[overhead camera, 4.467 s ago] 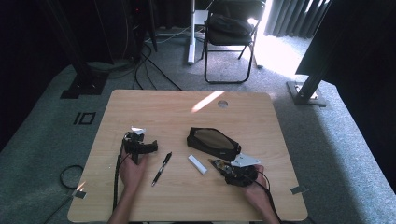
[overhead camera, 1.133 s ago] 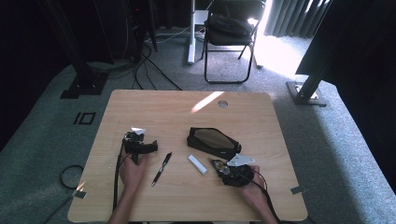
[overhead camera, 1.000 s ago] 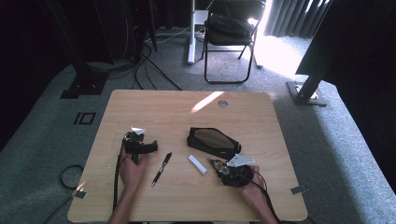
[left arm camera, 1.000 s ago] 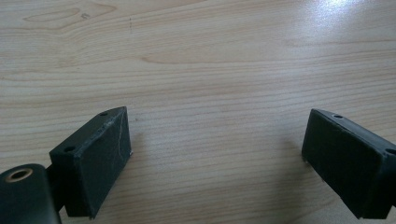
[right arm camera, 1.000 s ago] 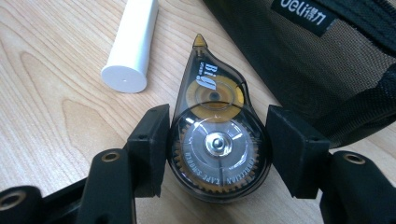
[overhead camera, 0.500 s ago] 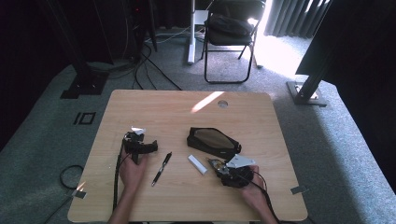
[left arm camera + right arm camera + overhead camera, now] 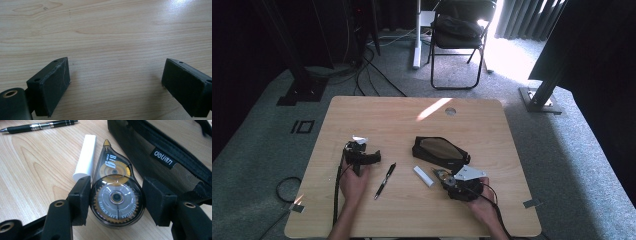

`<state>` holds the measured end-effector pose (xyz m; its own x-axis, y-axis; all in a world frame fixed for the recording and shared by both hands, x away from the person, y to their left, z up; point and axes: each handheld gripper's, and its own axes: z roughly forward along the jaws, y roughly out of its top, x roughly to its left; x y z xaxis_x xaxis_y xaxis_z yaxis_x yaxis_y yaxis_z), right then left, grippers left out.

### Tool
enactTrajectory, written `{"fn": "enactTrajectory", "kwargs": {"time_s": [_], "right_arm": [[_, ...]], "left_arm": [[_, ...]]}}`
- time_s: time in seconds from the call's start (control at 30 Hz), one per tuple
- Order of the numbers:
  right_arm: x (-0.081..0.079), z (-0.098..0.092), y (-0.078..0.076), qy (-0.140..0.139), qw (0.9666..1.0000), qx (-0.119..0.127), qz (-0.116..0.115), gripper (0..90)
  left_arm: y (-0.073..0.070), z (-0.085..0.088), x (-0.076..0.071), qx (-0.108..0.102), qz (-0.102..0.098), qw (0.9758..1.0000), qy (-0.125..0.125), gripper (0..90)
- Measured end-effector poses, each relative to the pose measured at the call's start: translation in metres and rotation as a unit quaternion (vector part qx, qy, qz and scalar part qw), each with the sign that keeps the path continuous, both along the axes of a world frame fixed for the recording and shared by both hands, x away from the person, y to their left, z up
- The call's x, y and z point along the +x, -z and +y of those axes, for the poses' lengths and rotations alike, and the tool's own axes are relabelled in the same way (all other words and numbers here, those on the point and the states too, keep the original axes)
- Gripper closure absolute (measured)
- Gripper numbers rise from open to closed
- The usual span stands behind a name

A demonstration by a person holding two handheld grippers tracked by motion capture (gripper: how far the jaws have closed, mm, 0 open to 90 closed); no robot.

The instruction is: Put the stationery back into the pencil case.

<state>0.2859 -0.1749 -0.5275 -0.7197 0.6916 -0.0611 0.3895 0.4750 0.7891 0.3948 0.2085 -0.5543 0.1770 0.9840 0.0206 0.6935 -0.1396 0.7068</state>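
A clear correction tape dispenser [image 7: 116, 197] with a yellow-tipped nose lies flat on the wooden table [image 7: 402, 115]. My right gripper [image 7: 115, 188] is shut on its round body, one pad against each side. In the high view this gripper [image 7: 443, 176] is at the front right, beside a black mesh pencil case [image 7: 439, 150] that also runs along the right [image 7: 170, 152] in the right gripper view. A white stick [image 7: 86, 157] lies just left of the dispenser. My left gripper [image 7: 374, 158] rests at the left, its jaws open [image 7: 115, 72] over bare wood.
A black pen [image 7: 384, 180] lies between the two hands, also seen at the far top [image 7: 40, 126] of the right gripper view. A folding chair [image 7: 457, 30] and floor cables stand beyond the table's far edge. A cable hole [image 7: 450, 111] sits near the back edge.
The right gripper has edged slightly left toward the white stick since the oldest frame. The left hand and gripper have stayed still.
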Motion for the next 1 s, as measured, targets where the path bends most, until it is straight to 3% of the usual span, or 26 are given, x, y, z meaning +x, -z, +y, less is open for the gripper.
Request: {"fn": "enactTrajectory", "kwargs": {"time_s": [1.0], "right_arm": [[-0.005,-0.001,-0.018,-0.009,0.9997,0.010,-0.020,41.8]], "left_arm": [[0.000,0.000,0.000,0.000,0.000,1.0000,0.000,8.4]]}}
